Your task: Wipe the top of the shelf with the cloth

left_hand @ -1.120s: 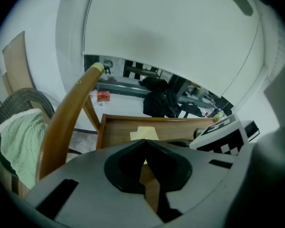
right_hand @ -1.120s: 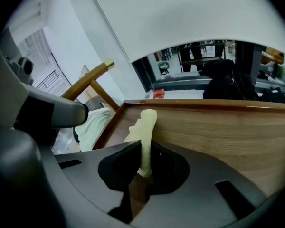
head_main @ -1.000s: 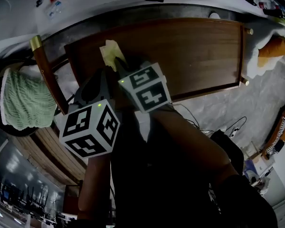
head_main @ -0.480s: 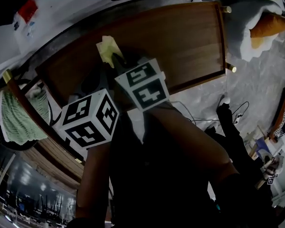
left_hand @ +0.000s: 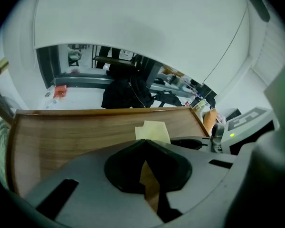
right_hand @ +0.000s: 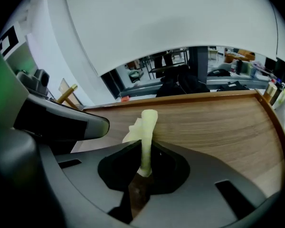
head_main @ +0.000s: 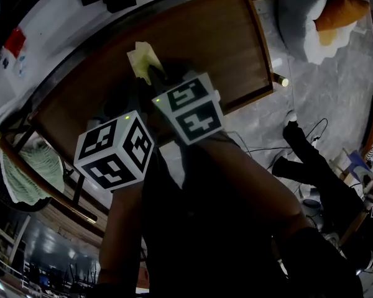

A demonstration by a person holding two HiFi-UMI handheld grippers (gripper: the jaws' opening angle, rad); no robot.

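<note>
So the cloth (right_hand: 145, 125) is that pale yellow rag, pinched in the right gripper (right_hand: 147, 144), jaws clamped tight on it. A strip of it sticks up from the jaws and a looser fold hangs off to the left. From the head view the cloth (head_main: 143, 58) sits over the shelf (head_main: 221, 45), somewhere in the left-middle part of the wooden top and closer to the far edge than to the near one. Can't honestly say if it's pressed flat on the wood or just brushing it, since the gripper view only shows the rag against the grain.

The left gripper (left_hand: 145, 141) is right beside the other one, jaws closed with nothing in them. You can just see wood and the yellow rag (left_hand: 153, 129) past the tips, so it's basically along for the ride.

Progress wise, my guess is the wiping is underway but nowhere near finished. The wood shows no streaks or damp patches, so there's no way to tell which bits are done. The whole right stretch of the top, out to the end with the brass knobs, looks like it has yet to be covered. There's also a green towel (head_main: 25, 172) hanging off to the left, not involved
</note>
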